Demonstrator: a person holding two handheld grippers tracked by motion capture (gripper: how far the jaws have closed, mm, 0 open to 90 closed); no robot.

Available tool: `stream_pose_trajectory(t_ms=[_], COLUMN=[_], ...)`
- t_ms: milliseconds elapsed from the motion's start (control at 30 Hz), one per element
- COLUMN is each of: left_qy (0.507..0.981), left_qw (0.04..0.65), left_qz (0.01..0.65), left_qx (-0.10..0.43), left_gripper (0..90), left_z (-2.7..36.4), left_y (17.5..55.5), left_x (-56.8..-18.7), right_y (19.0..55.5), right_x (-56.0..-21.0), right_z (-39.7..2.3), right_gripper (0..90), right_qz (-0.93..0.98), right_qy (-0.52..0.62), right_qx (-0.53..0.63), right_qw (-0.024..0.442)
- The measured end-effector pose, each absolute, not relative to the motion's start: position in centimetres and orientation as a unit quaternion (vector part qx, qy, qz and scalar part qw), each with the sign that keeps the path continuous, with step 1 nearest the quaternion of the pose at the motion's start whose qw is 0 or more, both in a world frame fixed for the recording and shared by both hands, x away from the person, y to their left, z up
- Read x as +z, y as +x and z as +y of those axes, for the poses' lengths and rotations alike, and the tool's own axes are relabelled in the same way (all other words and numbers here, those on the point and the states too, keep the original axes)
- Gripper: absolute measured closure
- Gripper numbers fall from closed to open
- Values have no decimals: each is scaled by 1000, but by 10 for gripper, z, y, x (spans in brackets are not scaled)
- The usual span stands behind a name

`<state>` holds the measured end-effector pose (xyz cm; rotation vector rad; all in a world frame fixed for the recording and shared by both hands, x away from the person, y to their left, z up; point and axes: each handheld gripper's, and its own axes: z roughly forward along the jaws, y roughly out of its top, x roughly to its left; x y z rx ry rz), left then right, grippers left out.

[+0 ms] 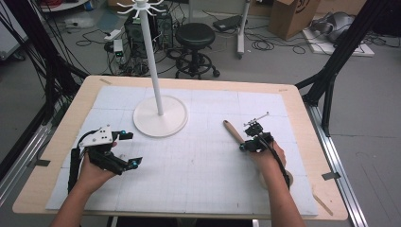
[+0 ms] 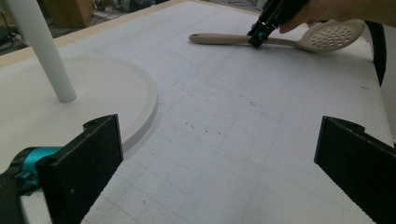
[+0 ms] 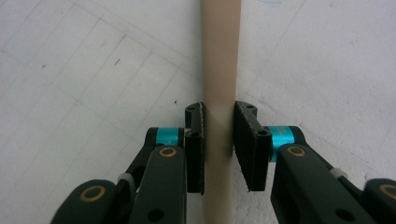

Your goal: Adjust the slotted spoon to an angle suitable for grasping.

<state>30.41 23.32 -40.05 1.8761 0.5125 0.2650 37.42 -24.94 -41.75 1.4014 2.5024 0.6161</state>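
One beige slotted spoon (image 2: 280,39) lies flat on the bench (image 1: 198,156), right tool (image 3: 218,140) clamped on its handle. Grasp done, lift to come, maybe toward the white stand (image 1: 160,116). Left tool (image 2: 217,163) waits wide open, empty.

A beige slotted spoon (image 2: 280,39) with a dotted pattern of small holes in its bowl lies on a white mat (image 1: 198,156) ruled with a faint grey grid. The mat covers a pale wooden table (image 1: 302,118). A white stand (image 1: 160,116) has a round white base. Both grippers, left gripper (image 1: 130,149) and right gripper (image 3: 218,140), are black with turquoise accents.
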Motion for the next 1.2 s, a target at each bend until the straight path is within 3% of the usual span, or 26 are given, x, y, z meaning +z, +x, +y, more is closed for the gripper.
stream_pose_trajectory(t_ms=[67,133,300,467,867,1200], left_qy=[795,794,795,794,790,789], left_qw=[555,556,555,556,562,563], left_qz=[217,217,217,217,219,218], left_qx=[112,112,113,113,110,116], left_gripper=[17,17,17,17,17,17], left_z=[233,233,233,234,235,239], left_y=[304,304,304,304,305,302], left_x=[-401,-400,-400,-400,-400,-396], right_y=[374,375,372,373,369,356], right_x=[-418,-419,-417,-417,-411,-367], right_z=[-250,-250,-248,-248,-251,-259], right_gripper=[719,603,601,752,764,766], right_qz=[847,849,852,855,854,831], right_qy=[477,471,473,469,448,420], right_qx=[210,221,200,197,245,344], right_qw=[104,93,100,99,98,121])
